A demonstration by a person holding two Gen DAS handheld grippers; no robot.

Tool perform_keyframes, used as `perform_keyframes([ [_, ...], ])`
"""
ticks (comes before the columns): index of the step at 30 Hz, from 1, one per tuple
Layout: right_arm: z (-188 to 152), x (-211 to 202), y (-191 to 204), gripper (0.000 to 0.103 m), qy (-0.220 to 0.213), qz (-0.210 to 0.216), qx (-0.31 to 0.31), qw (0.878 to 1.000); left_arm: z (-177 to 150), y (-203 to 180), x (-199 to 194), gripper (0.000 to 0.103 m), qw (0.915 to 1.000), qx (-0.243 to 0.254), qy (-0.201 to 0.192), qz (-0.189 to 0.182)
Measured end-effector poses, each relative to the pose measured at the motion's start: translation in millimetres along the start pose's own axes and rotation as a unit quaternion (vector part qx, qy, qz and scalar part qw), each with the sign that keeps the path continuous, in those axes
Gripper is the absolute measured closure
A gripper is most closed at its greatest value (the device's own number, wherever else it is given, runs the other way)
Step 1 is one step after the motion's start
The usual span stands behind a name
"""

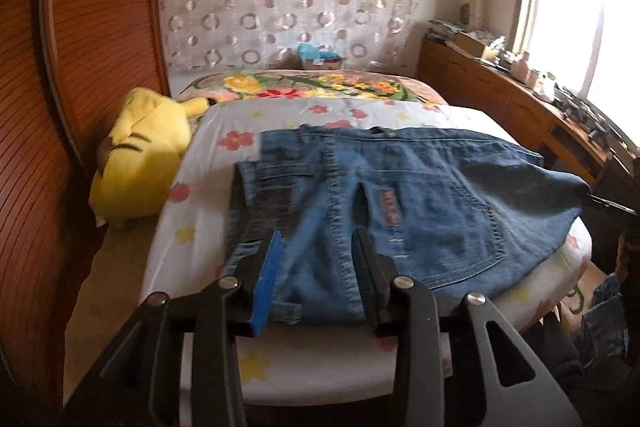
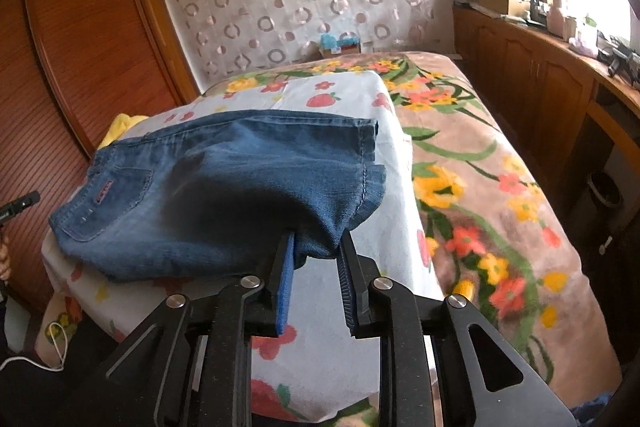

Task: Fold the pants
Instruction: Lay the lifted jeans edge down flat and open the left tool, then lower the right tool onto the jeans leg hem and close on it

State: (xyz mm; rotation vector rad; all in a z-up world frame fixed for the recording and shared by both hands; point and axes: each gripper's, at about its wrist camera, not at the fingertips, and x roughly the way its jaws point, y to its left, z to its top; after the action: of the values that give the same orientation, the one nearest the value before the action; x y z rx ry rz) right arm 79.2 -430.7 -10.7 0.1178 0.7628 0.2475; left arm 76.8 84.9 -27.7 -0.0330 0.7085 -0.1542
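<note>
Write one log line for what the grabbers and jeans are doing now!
jeans: folded on white flowered sheet | left gripper: open over jeans | right gripper: open, denim edge between jaws

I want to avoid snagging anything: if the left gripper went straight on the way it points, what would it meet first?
Probably the folded jeans: the left gripper has its fingers spread just over the denim's near edge, pointing down at it. Depth is uncertain, and it may already be touching.

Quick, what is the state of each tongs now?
Left tongs: open, jeans between them, not pinched.
Right tongs: open, jeans fold between them.
</note>
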Motion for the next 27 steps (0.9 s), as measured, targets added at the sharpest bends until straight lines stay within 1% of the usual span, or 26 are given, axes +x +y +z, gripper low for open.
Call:
perform_keyframes([
  [1,1,-2,0,0.081,-0.001,0.001,0.0,1.0,2,-5,1,0.065,1.0,0.004,-0.002,-0.004],
  [3,0,-3,1,0.075,-0.006,0.002,-0.003,1.0,6,-17,5,0.057,0.9998,0.015,-0.003,-0.014],
  [5,0,-5,0,0.063,-0.01,0.006,-0.001,1.0,8,-28,11,0.05,0.9994,0.022,-0.001,-0.026],
  [8,-1,-6,0,0.06,-0.012,0.008,0.0,1.0,11,-48,27,0.05,0.9982,0.034,0.012,-0.047],
  [12,-1,-7,0,0.057,-0.011,0.01,0.002,1.0,12,-70,49,0.05,0.9976,0.048,0.022,-0.046],
  [15,0,-10,2,0.053,-0.013,0.011,0.001,1.0,10,-80,63,0.05,0.9968,0.043,0.031,-0.06],
  [17,1,-10,3,0.047,-0.013,0.011,0.002,1.0,9,-86,70,0.05,0.9968,0.044,0.032,-0.058],
  [20,1,-8,3,0.044,-0.012,0.002,0.005,1.0,6,-94,79,0.05,0.9967,0.051,0.035,-0.053],
  [24,2,-4,2,0.044,-0.007,-0.007,0.015,1.0,3,-104,83,0.05,0.9967,0.062,0.027,-0.046],
  [27,3,-1,-2,0.044,-0.003,-0.009,0.023,1.0,5,-112,84,0.05,0.997,0.059,0.02,-0.047],
])
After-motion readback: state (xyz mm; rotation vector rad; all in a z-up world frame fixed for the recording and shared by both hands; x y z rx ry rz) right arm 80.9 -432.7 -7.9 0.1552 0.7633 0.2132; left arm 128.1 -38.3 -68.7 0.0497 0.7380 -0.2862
